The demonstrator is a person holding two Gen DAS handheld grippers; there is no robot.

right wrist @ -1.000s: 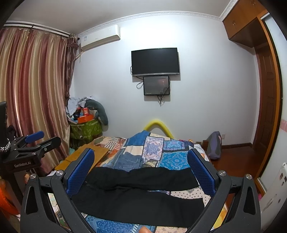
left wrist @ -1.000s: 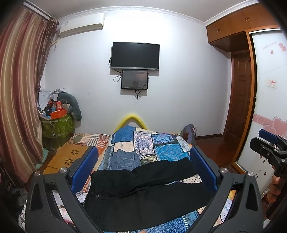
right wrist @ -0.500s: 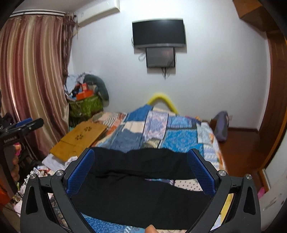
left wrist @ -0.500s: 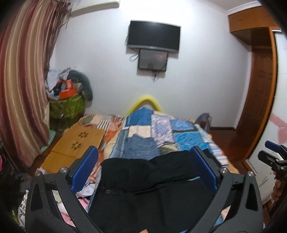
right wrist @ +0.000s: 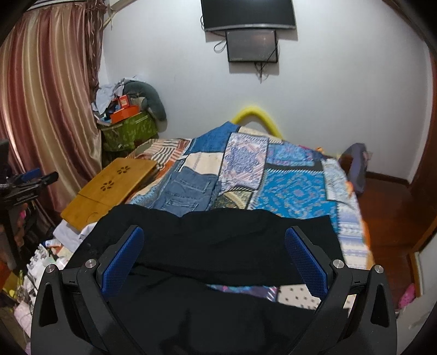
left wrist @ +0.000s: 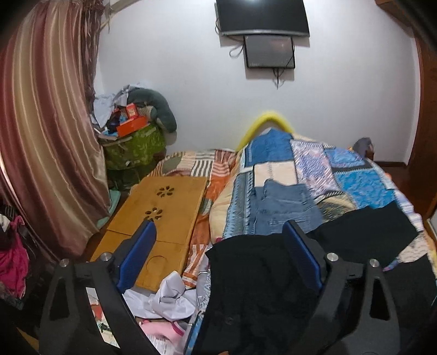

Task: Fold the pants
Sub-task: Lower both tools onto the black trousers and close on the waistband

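Both fisheye views look forward and downward along their own fingers toward the bed (left wrist: 355, 174) and the far wall. The left wrist view sits close over the waist end of the black pants (left wrist: 259, 273), nearer the curtain (left wrist: 46, 136). The right wrist view hangs over the legs. Both share the quilt, the folded jeans (right wrist: 188, 191) and the wall screen (right wrist: 247, 13).

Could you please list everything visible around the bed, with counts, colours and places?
black pants: one, black, spread across the bed's near end
jeans: one, blue, beyond the pants
patchwork quilt: one, mostly blue, covering the bed
lap desk: one, wooden, left of the bed
screens: two, dark, on the wall
curtain: one, striped brown, far left
left hand-held gripper: open, closing slightly, nothing between its pads
right hand-held gripper: open above the pants
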